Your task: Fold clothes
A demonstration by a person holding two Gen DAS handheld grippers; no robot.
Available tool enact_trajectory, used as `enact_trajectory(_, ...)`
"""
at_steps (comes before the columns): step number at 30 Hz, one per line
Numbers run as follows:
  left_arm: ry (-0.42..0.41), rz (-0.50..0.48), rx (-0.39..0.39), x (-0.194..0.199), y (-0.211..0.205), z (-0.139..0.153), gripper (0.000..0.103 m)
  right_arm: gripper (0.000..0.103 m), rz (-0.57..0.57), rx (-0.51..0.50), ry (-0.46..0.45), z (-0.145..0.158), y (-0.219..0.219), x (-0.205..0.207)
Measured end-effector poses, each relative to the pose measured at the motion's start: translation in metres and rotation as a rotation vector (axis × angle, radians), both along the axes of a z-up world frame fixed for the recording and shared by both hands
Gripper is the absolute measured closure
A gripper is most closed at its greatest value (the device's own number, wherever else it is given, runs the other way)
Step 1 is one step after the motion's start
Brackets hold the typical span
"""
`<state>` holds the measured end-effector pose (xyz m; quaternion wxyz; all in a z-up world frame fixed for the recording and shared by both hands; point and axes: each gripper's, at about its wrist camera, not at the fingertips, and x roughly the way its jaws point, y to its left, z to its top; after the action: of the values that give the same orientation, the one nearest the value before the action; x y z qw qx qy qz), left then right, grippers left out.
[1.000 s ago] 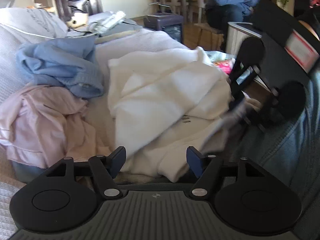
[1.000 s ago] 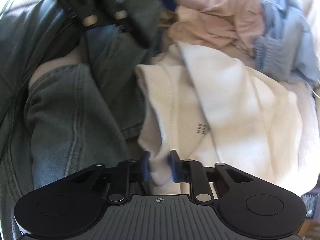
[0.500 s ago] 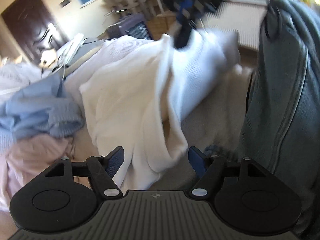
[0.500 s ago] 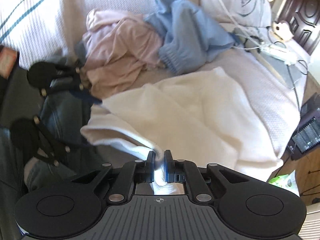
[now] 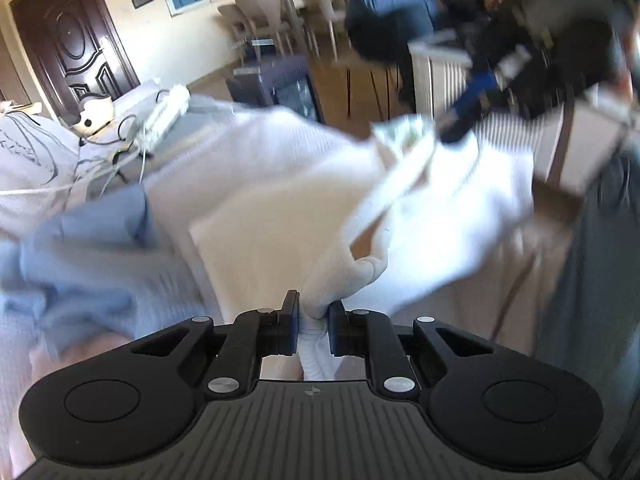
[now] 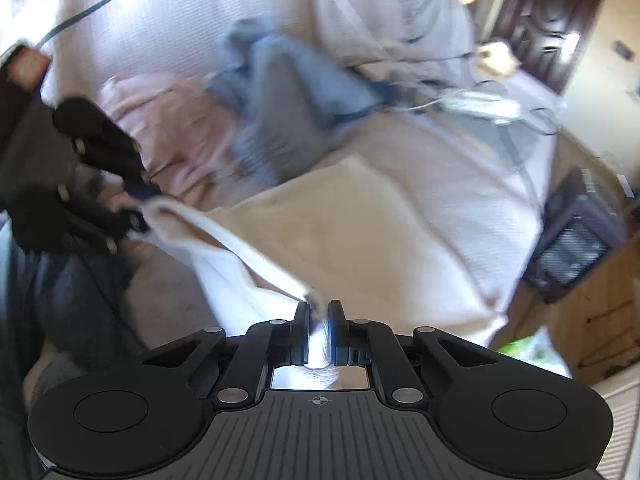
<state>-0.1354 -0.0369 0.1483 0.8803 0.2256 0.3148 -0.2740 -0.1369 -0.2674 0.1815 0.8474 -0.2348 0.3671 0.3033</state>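
You are only at the start: the white garment (image 5: 420, 216) hangs stretched between your two grippers above the bed (image 6: 460, 168), spread out but with no fold made, as far as the blurred views show. Beyond the white garment, toward the pillows, a blue garment (image 6: 288, 112) and a pink garment (image 6: 168, 128) lie crumpled and untouched. The left gripper (image 5: 313, 322) is closing its fingers on a bunched edge of the white cloth, already pinched between them. The right gripper (image 6: 319, 330) is clamped narrowly on another edge.
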Motion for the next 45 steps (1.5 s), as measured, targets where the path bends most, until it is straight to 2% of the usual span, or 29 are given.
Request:
enact_trajectory(4, 0.012, -0.033, -0.022, 0.057, -0.012, 0.022, 0.091, 0.094, -0.083, 0.030, -0.077, 0.017, -0.012, 0.033)
enact_trajectory(8, 0.048, -0.037, -0.051, 0.117, -0.024, 0.026, 0.091, 0.094, -0.140, 0.018, -0.114, 0.015, -0.017, 0.077)
enact_trajectory(14, 0.113, -0.005, -0.071, 0.194, -0.036, -0.008, 0.091, 0.094, -0.198, 0.013, -0.078, -0.018, -0.021, 0.145)
enact_trajectory(20, 0.196, 0.050, -0.117, 0.240, -0.031, -0.047, 0.090, 0.094, -0.213, 0.010, 0.008, -0.061, -0.023, 0.195)
enact_trajectory(23, 0.230, 0.061, -0.114, 0.253, -0.028, -0.064, 0.081, 0.092, -0.230, 0.024, 0.069, -0.083, -0.028, 0.212)
enact_trajectory(25, 0.256, 0.096, -0.130, 0.262, -0.022, -0.070, 0.071, 0.087, -0.244, 0.028, 0.094, -0.095, -0.031, 0.220)
enact_trajectory(26, 0.273, 0.116, -0.144, 0.267, -0.018, -0.073, 0.070, 0.087, -0.269, 0.020, 0.092, -0.100, -0.032, 0.223)
enact_trajectory(29, 0.278, 0.149, -0.173, 0.270, -0.009, -0.069, 0.069, 0.086, -0.408, -0.005, 0.103, -0.106, -0.048, 0.238)
enact_trajectory(31, 0.204, 0.170, -0.153, 0.259, -0.007, -0.057, 0.057, 0.086, -0.488, 0.048, 0.128, -0.099, -0.069, 0.240)
enact_trajectory(34, 0.092, 0.239, -0.174, 0.252, 0.010, -0.033, 0.052, 0.086, -0.488, 0.118, 0.142, -0.080, -0.090, 0.223)
enact_trajectory(37, 0.100, 0.299, -0.202, 0.249, 0.024, -0.014, 0.055, 0.086, -0.456, 0.113, 0.133, -0.065, -0.093, 0.195)
enact_trajectory(40, 0.100, 0.254, -0.196, 0.223, 0.021, -0.003, 0.055, 0.086, -0.404, 0.151, 0.166, -0.057, -0.089, 0.168)
enact_trajectory(45, 0.228, 0.197, -0.175, 0.174, 0.004, -0.022, 0.055, 0.086, -0.335, 0.184, 0.247, -0.064, -0.067, 0.140)
